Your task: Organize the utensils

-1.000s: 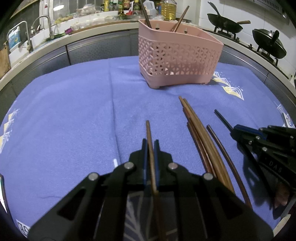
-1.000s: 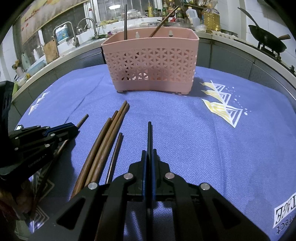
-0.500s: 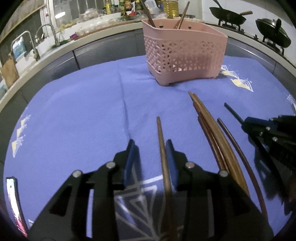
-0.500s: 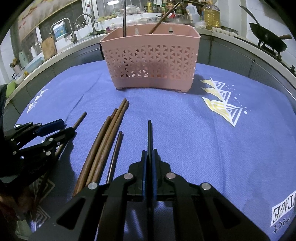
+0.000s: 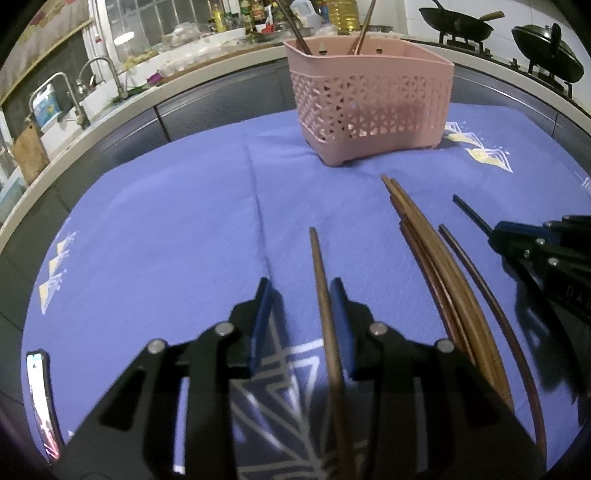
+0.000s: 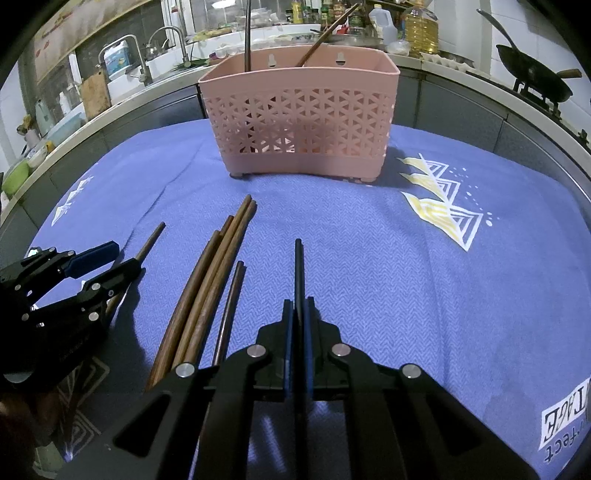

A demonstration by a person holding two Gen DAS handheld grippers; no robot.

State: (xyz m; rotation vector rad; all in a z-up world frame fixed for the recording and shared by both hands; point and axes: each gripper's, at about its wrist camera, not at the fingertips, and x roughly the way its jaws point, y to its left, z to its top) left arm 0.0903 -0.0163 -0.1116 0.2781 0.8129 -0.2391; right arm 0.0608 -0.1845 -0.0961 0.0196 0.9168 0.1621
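Note:
A pink lattice utensil basket (image 5: 369, 107) stands at the back of the blue cloth with two chopsticks leaning in it; it also shows in the right wrist view (image 6: 303, 114). My left gripper (image 5: 301, 291) is open, and a brown chopstick (image 5: 321, 288) lies between its jaws, close to the right one. It also shows in the right wrist view (image 6: 107, 260). My right gripper (image 6: 299, 306) is shut on a black chopstick (image 6: 298, 266) that points at the basket. Several brown chopsticks (image 6: 210, 284) lie in a bundle on the cloth between the grippers.
The blue cloth (image 5: 166, 229) covers the table, with a yellow triangle print (image 6: 439, 206) right of the basket. A phone (image 5: 40, 402) lies at the left edge. A counter with sink, bottles and woks (image 5: 461, 22) runs behind.
My left gripper has opened and let go of the brown chopstick, which now lies between its jaws. My right gripper stays shut on the black chopstick.

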